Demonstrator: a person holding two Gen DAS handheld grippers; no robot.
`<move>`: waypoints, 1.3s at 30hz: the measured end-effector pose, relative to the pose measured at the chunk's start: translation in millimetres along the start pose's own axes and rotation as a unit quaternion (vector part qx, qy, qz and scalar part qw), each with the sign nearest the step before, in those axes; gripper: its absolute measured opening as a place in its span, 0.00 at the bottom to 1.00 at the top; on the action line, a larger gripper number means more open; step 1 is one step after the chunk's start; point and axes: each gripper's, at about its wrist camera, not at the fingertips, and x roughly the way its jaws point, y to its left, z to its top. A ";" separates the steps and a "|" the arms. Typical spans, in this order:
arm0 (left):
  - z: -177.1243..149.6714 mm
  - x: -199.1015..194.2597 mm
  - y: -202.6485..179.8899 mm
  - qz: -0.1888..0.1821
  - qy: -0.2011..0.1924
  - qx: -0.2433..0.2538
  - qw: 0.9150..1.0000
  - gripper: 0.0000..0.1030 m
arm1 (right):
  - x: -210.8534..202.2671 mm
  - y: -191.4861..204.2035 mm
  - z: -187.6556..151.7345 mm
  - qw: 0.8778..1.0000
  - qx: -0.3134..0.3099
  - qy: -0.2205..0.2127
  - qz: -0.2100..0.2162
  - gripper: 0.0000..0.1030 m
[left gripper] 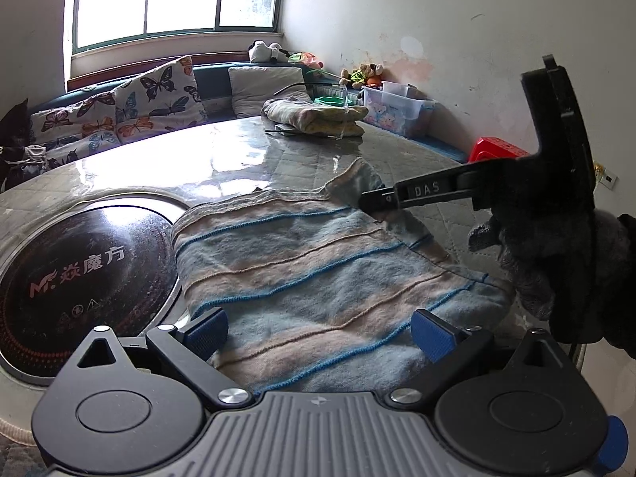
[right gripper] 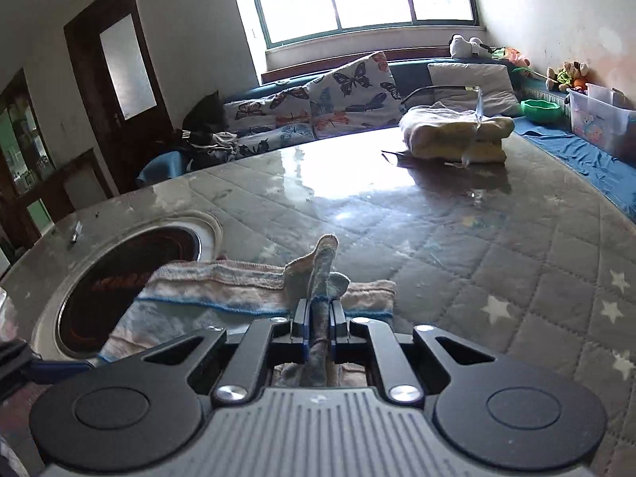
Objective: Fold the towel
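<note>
A striped blue and beige towel [left gripper: 310, 274] lies on the glossy round table, partly over the dark inset cooktop's rim. My left gripper [left gripper: 318, 334] hovers over the towel's near edge, its blue-padded fingers wide open with nothing between them. In the left wrist view my right gripper [left gripper: 371, 200] reaches in from the right, held by a gloved hand [left gripper: 528, 262], and pinches the towel's far right corner. From the right wrist view, the right gripper [right gripper: 318, 314] is shut on a raised fold of the towel [right gripper: 324, 274], which stands up between its jaws.
A dark round cooktop [left gripper: 75, 278] is set into the table [left gripper: 246, 159] left of the towel. A stack of folded yellowish towels [left gripper: 318, 117] sits at the table's far side. Beyond are a bench with butterfly cushions [left gripper: 151, 99], a plastic bin [left gripper: 397, 109] and a red stool [left gripper: 499, 151].
</note>
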 end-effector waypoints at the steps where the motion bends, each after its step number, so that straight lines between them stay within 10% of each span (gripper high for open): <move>1: 0.0 -0.5 -0.1 0.000 0.000 0.000 1.000 0.97 | -0.1 -1.9 -0.7 1.000 0.004 0.000 0.001 0.08; 17: 16.4 1.8 -15.3 -0.014 -0.021 0.038 0.999 0.95 | -22.2 -32.7 4.9 0.998 0.055 -0.021 -0.023 0.26; 29: 16.9 28.6 -61.6 -0.076 -0.015 0.096 0.992 0.58 | 6.5 -11.0 22.7 0.998 -0.032 0.031 0.045 0.26; 39: 5.6 32.8 -81.8 -0.101 -0.020 0.116 0.988 0.49 | 13.0 -14.7 16.0 0.997 -0.048 0.042 0.050 0.25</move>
